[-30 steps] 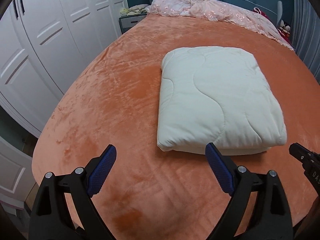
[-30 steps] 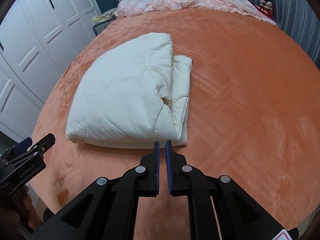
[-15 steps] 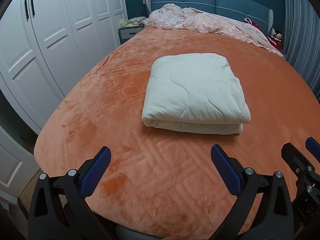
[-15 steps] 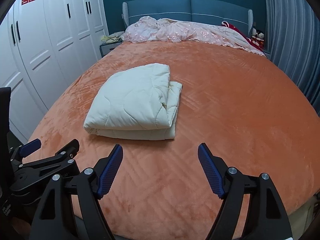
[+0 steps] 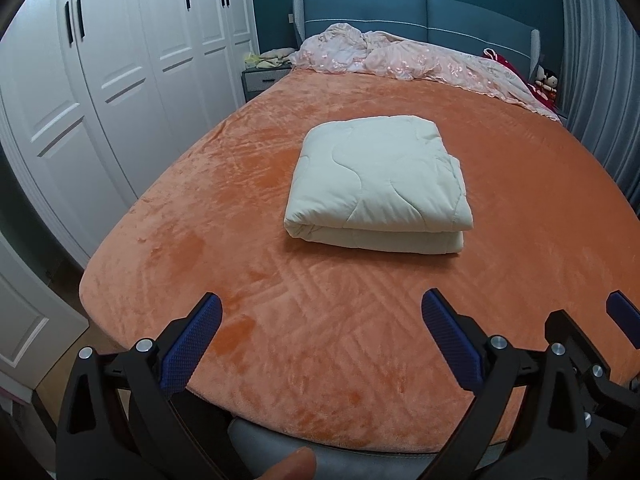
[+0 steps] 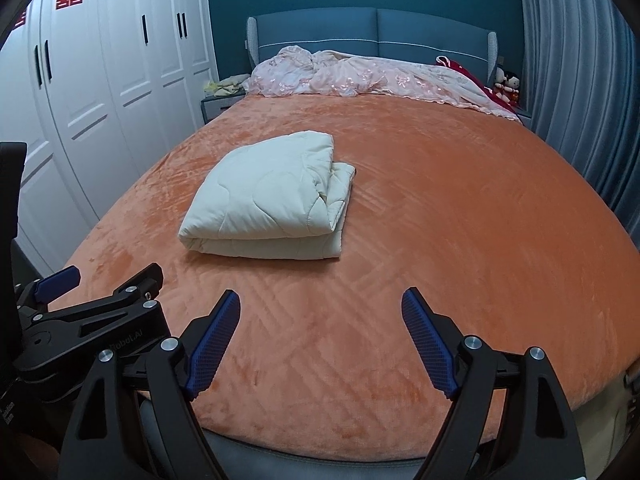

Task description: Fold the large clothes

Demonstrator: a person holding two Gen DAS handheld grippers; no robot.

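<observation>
A cream quilted cover [image 5: 380, 184] lies folded into a thick rectangle on the orange bed [image 5: 280, 300]. It also shows in the right wrist view [image 6: 272, 200], with its layered edges on the right side. My left gripper [image 5: 320, 320] is open and empty above the bed's foot edge, well short of the cover. My right gripper [image 6: 322, 316] is open and empty, also back at the foot edge. The left gripper shows at the lower left of the right wrist view [image 6: 96, 292].
A pink lace bedspread [image 6: 360, 76] is heaped by the blue headboard [image 6: 376, 32]. White wardrobes [image 5: 120, 80] stand close along the left. A nightstand [image 5: 264, 76] is at the far left corner, grey curtains [image 6: 580, 80] on the right.
Both grippers have pulled back from the folded cover to the foot of the bed. The right gripper, shut one second ago, has opened. The cover lies still.
</observation>
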